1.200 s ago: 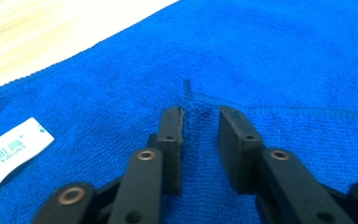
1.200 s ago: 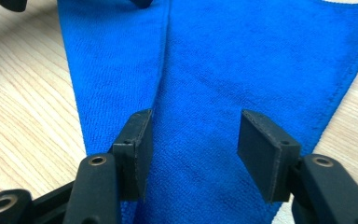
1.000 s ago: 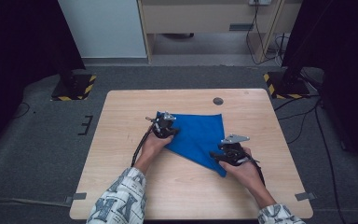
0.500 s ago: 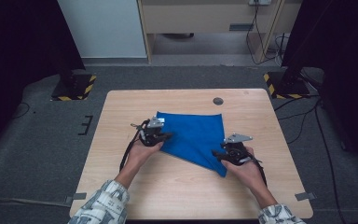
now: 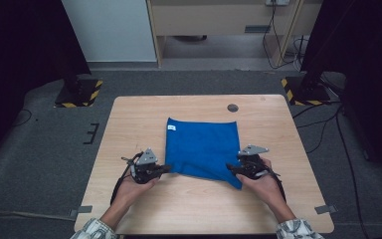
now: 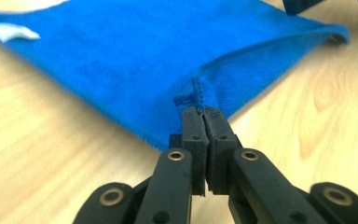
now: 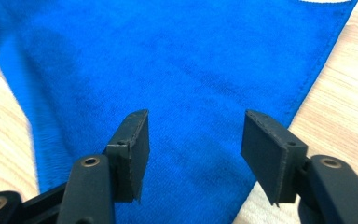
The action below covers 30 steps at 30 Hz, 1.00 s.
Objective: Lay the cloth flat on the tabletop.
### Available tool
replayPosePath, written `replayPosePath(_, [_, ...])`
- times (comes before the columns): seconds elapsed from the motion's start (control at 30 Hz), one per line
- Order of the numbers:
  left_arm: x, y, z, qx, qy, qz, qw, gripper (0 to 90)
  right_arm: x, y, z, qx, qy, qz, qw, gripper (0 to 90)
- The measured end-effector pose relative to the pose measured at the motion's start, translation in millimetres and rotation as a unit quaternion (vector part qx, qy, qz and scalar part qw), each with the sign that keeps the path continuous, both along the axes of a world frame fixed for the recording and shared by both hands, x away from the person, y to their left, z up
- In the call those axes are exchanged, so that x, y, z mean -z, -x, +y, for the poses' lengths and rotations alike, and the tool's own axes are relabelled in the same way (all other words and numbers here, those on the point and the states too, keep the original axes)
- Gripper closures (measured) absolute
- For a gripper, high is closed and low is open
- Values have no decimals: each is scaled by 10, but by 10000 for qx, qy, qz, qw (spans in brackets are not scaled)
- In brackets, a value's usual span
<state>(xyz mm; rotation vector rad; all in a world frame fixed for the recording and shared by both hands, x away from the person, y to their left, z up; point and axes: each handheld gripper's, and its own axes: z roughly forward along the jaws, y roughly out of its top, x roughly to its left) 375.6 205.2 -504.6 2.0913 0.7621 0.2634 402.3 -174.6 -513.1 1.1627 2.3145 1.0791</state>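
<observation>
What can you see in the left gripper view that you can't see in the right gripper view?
Left gripper view alone: the left gripper pinched shut on a corner of the blue cloth, and the cloth's white tag.

Right gripper view alone: the right gripper with its jaws apart above the cloth, pressing on nothing; they have just been opening.

Both: the blue cloth lying on the wooden table.

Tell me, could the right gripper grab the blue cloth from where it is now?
Probably yes. The right gripper has just been opening its jaws, and they stand open right over the near corner of the blue cloth, with nothing in between.
</observation>
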Motion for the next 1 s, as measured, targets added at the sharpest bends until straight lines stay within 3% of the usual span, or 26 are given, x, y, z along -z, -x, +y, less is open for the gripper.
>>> replayPosePath(0.13, [36,49,78,28,-45,-4,10000,834,31,13,-11,56,50,42,10000,381])
replayPosePath(0.3, [100,132,133,43,-147,-46,9999,678,42,18,-5,40,91,76,9999,358])
replayPosePath(0.5, [119,218,208,69,-238,-12,9997,623,43,25,54,-27,89,45,9999,347])
replayPosePath(0.77, [25,308,368,-16,-64,-41,10000,566,-14,34,230,-241,-10,7,9997,301])
replayPosePath(1.0, [-51,219,449,-241,3,-138,9996,427,-32,17,470,-436,-29,-13,9990,270])
